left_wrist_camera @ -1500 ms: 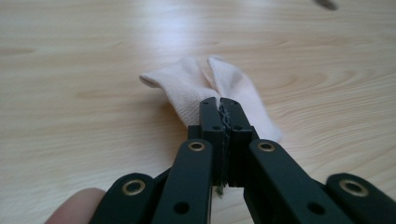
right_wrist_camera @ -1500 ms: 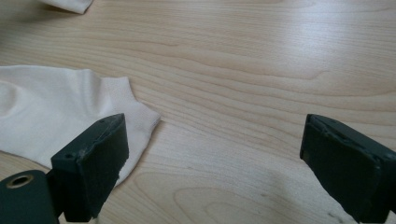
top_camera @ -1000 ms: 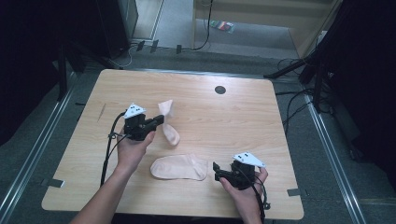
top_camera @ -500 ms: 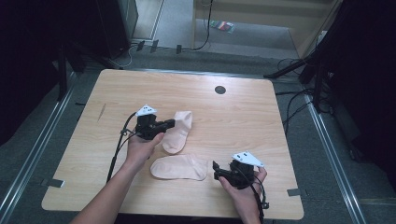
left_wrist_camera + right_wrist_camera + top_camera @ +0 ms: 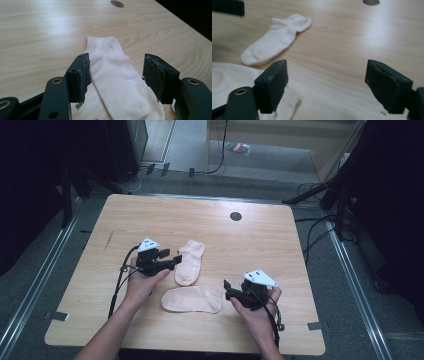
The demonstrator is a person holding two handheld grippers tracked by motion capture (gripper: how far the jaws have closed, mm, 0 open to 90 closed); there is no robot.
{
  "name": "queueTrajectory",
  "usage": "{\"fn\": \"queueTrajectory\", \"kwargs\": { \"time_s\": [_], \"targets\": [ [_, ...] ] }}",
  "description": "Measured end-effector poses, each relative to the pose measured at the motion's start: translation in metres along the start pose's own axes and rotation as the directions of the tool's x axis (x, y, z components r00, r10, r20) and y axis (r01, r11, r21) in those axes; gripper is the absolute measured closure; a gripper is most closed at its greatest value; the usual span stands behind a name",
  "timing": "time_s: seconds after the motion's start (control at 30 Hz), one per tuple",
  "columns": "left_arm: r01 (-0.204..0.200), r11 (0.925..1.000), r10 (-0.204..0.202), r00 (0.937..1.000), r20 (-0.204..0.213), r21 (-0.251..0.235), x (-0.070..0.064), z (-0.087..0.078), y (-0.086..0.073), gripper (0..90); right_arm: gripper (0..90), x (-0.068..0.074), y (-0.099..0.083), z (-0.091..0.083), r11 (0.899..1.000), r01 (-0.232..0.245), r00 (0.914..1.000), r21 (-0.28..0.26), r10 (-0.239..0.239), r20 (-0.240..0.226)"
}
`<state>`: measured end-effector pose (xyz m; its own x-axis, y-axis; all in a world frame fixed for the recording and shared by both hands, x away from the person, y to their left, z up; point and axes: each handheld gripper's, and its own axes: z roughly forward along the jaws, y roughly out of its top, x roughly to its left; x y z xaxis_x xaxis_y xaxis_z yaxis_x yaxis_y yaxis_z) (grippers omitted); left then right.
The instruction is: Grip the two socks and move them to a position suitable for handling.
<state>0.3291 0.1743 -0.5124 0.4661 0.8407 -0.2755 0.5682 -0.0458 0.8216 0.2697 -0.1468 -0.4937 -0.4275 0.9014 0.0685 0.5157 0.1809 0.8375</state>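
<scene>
Two pale socks lie on the table (image 5: 300, 245), and the near sock (image 5: 192, 299) makes the handiest landmark. The far sock (image 5: 189, 262) lies just beyond it, apart from it, cuff pointing away from the person. The left gripper (image 5: 172, 262) sits just left of that far sock with its jaws wide, the sock lying flat between them and gripped by neither. The right gripper (image 5: 227, 290) rests just right of the near sock's open end, jaws also wide and holding nothing, one jaw over the sock's edge.

The risk I see is a shallow bite: if the left jaws close while this high, they may pinch only the top layer, or slide off the flat fabric and drag it crooked. A sweep toward the near sock could also bunch both together.

There is bare wood beyond the far sock, up to the dark round grommet (image 5: 235, 216). The near sock lies closer to the table's front edge, so pulls should go forward.
</scene>
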Motion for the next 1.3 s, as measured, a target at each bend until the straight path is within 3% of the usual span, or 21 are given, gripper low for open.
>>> {"fn": "queueTrajectory", "kwargs": {
  "time_s": [0.1,0.27,0.33,0.43,0.6,0.83,0.97,1.03,1.13,1.17,1.3],
  "targets": [
    [0.026,0.9995,-0.027,0.9996,-0.011,-0.019,0.004,-0.008,-0.009,40.1,28.2,0.004,0.02,0.013,0.999,0.04,0.9986,-0.014,-0.041,-0.035],
    [0.03,0.9987,-0.031,0.9992,-0.024,-0.041,0.006,-0.023,-0.018,40.3,37.6,0.009,0.044,0.044,0.996,0.094,0.9892,-0.011,-0.095,-0.112],
    [0.025,0.9986,-0.026,0.9992,-0.03,-0.048,0.007,-0.028,-0.022,40.3,39.6,0.01,0.052,0.061,0.993,0.12,0.982,0.009,-0.117,-0.148],
    [0.032,0.9982,-0.034,0.9989,-0.032,-0.05,0.009,-0.034,-0.027,40.3,44.0,0.012,0.059,0.081,0.988,0.148,0.9762,0.04,-0.14,-0.166],
    [0.051,0.9973,-0.053,0.998,-0.033,-0.052,0.015,-0.04,-0.036,40.9,46.9,0.018,0.066,0.109,0.975,0.206,0.9552,0.084,-0.182,-0.234],
    [0.071,0.996,-0.073,0.9966,-0.038,-0.055,0.021,-0.045,-0.039,42.3,47.1,0.041,0.066,0.138,0.939,0.323,0.9148,0.116,-0.278,-0.293],
    [0.078,0.9954,-0.08,0.9962,-0.035,-0.055,0.022,-0.046,-0.041,42.6,41.8,0.046,0.066,0.155,0.923,0.353,0.9103,0.155,-0.3,-0.285],
    [0.078,0.9955,-0.08,0.9961,-0.036,-0.054,0.022,-0.046,-0.041,42.8,41.7,0.046,0.066,0.162,0.925,0.34,0.9154,0.168,-0.284,-0.285],
    [0.081,0.9952,-0.083,0.996,-0.034,-0.054,0.023,-0.046,-0.042,43.1,41.9,0.045,0.065,0.171,0.924,0.34,0.9153,0.176,-0.282,-0.288],
    [0.082,0.9952,-0.084,0.9959,-0.035,-0.054,0.023,-0.046,-0.042,43.3,42.4,0.045,0.064,0.173,0.925,0.331,0.9195,0.185,-0.272,-0.284],
    [0.087,0.9949,-0.089,0.9954,-0.035,-0.051,0.024,-0.045,-0.043,43.8,45.6,0.046,0.061,0.179,0.923,0.35,0.9128,0.162,-0.297,-0.28]
  ]
}}
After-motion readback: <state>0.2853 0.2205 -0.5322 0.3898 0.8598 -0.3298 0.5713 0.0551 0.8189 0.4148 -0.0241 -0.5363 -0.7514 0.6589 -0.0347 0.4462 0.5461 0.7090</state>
